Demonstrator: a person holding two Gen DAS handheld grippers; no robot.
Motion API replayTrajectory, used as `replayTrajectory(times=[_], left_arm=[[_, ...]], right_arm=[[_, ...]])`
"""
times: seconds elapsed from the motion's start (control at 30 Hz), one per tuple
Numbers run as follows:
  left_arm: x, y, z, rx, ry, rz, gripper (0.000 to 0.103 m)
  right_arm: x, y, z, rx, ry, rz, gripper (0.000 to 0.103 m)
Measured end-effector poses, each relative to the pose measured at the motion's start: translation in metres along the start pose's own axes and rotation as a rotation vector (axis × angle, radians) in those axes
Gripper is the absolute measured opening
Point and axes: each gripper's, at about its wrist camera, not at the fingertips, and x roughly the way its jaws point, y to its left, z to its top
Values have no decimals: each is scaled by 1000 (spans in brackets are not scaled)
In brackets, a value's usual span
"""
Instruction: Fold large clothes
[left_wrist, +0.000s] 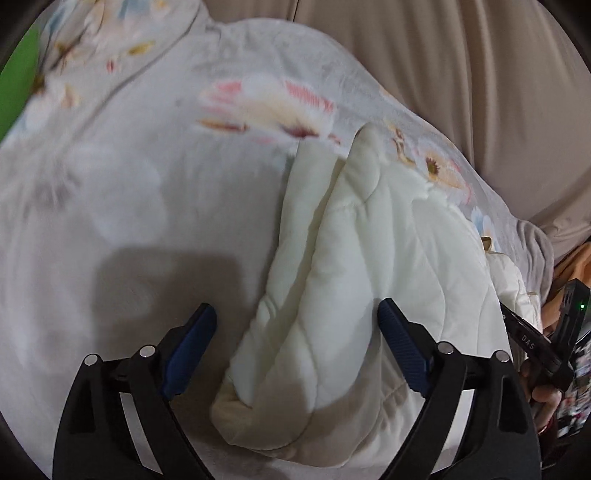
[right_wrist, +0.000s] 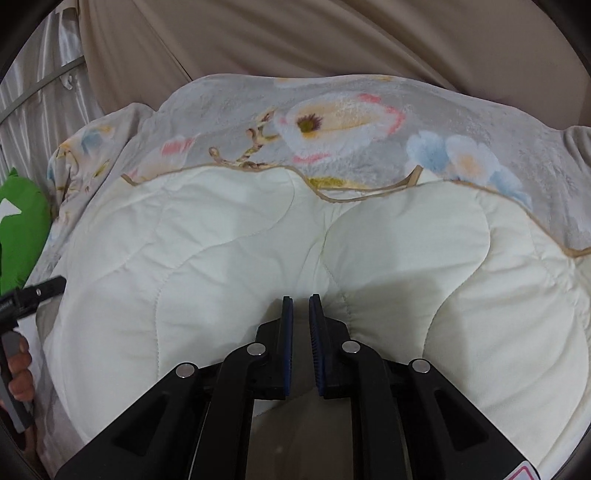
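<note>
Quilt (right_wrist: 258, 236): a cream, padded piece with stitched channels and a tan piped edge, lying folded on a grey floral blanket (right_wrist: 332, 110) that covers what seems to be a bed. Beige cloth (right_wrist: 332, 33) hangs behind the quilt, and a green thing (right_wrist: 22, 229) sits at the quilt's left.

The left tongs (left_wrist: 295, 332) stand spread wide, released, straddling a raised cream fold of the quilt without pressing on it. The right tongs (right_wrist: 301, 317) are nearly closed, a narrow slit left between the blue pads; nothing shows in that slit, and they hang just above the quilt's near side, over a puckered crease.

Handling, as I judge it: the quilt looks soft and puffy, light for its bulk, limp rather than stiff, and its smooth shell may slip from a shallow pinch. Thick layers will spring back and slump when let go. The piped edge or a corner looks the surest place to take hold, with a deep bite through all layers; a pinch on the puffed middle would likely gather only the top skin.
</note>
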Motion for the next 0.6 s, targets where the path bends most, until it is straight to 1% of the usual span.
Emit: replayTrajectory(times=[0.07, 0.13, 0.17, 0.2, 0.23, 0.27, 0.33, 0.37, 0.43, 0.53, 0.57, 0.6], left_arm=[[1, -5, -3, 11, -13, -3, 92], [6, -10, -2, 4, 25, -69, 91], [7, -12, -1, -11, 30, -72, 84], [4, -16, 0, -3, 28, -77, 76], [1, -19, 2, 8, 26, -93, 54], [-5, -23, 5, 14, 17, -106, 36], [-24, -37, 10, 55, -21, -129, 22], [-35, -46, 13, 80, -45, -137, 19], [-63, -72, 18, 153, -108, -180, 17], [-103, -124, 18, 281, -180, -300, 16], [-112, -143, 16, 325, -191, -338, 15], [-120, -170, 10, 388, -195, -387, 15]], right_arm=[[-1, 1, 1, 5, 1, 3, 13], [-6, -1, 2, 30, -8, 39, 13], [-8, -3, 4, 47, -6, 72, 13], [-8, -4, 6, 53, -1, 88, 13], [-4, -3, 5, 48, 2, 82, 13], [-1, -3, 4, 40, 7, 77, 13], [7, -2, 2, 26, 11, 69, 10], [9, -2, 1, 21, 10, 64, 9], [10, -2, 1, 17, 11, 62, 9], [9, -4, 2, 15, 15, 73, 9], [8, -4, 1, 19, 16, 78, 9], [5, -6, 1, 28, 15, 84, 9]])
